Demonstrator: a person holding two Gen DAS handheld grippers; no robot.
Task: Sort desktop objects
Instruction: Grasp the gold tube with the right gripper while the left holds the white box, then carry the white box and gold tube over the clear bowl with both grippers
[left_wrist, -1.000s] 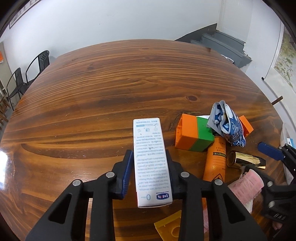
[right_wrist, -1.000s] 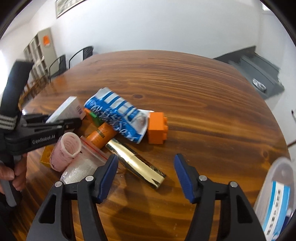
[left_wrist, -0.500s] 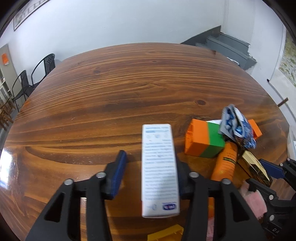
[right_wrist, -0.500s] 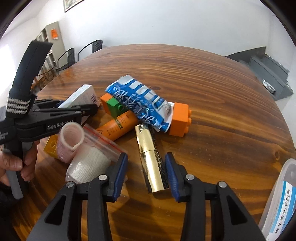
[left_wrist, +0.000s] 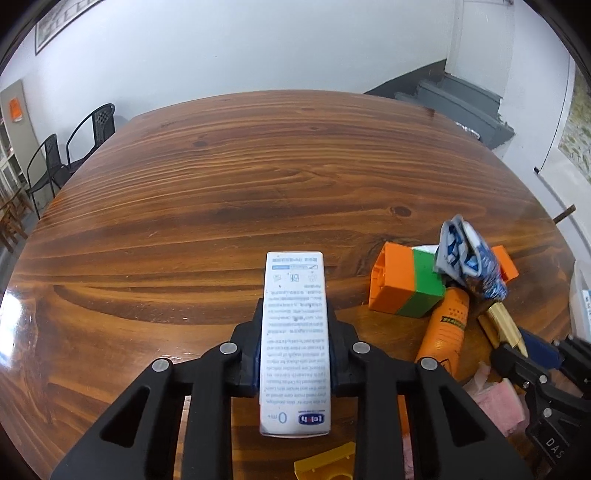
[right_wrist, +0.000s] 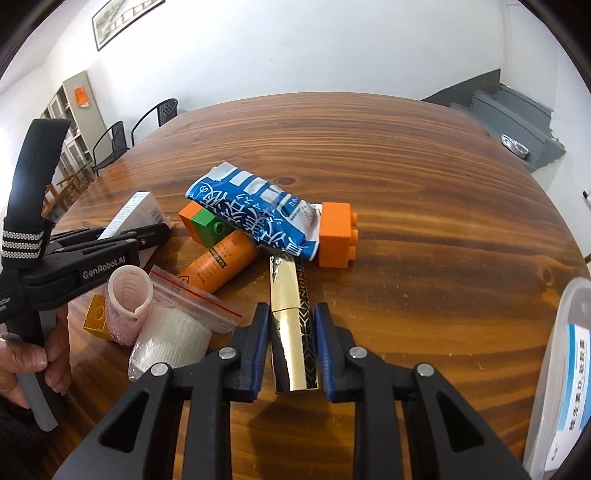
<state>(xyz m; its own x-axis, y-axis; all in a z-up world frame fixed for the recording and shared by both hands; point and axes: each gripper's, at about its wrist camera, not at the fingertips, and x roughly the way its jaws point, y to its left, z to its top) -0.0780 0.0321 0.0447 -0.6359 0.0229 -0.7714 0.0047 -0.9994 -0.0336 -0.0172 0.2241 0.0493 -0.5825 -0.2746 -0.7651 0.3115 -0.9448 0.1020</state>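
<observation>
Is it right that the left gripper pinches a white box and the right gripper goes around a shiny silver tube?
Not quite. The tube between the right gripper's closing jaws is shiny gold, not silver, as the right wrist view shows. The left gripper does pinch the white box.

The left gripper (left_wrist: 294, 345), angled downward and held by a hand (right_wrist: 27, 360), is clamped tight, while the right gripper (right_wrist: 291, 345) is closing its jaws.

table (right_wrist: 424, 177): glossy wood | gold tube (right_wrist: 291, 343): mirror-shiny | carton (left_wrist: 294, 332): matt paper
</observation>
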